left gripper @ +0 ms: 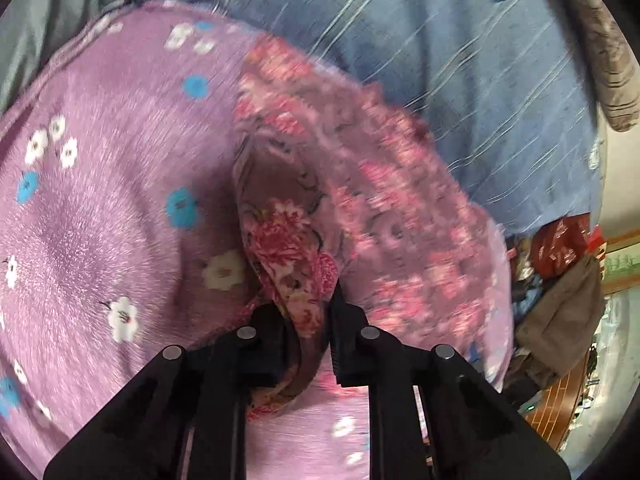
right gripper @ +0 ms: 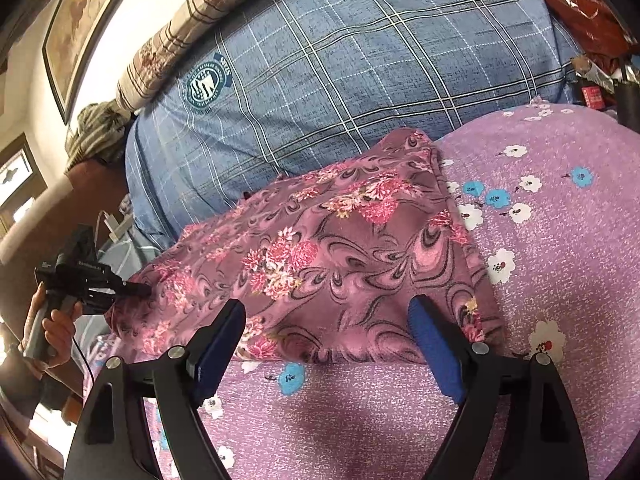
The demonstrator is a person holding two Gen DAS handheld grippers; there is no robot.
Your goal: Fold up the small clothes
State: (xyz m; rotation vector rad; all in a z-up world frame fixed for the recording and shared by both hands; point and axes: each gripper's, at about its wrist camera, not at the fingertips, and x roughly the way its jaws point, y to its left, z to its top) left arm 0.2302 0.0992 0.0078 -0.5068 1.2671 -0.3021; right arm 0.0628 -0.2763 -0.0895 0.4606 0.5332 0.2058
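A small mauve garment with pink flowers (right gripper: 340,256) lies on a purple floral sheet (right gripper: 560,260). My left gripper (left gripper: 306,320) is shut on a bunched edge of this garment (left gripper: 360,184) and lifts it off the sheet; the view is blurred. In the right wrist view the left gripper (right gripper: 136,290) shows at the far left, pinching the garment's left corner. My right gripper (right gripper: 328,328) is open and empty, its blue-padded fingers (right gripper: 436,344) hovering just in front of the garment's near edge.
A blue plaid quilt (right gripper: 340,72) lies behind the garment. A brown striped pillow (right gripper: 180,36) sits at the head. Red bags and clutter (left gripper: 560,248) lie beside the bed. A framed picture (right gripper: 80,28) hangs on the wall.
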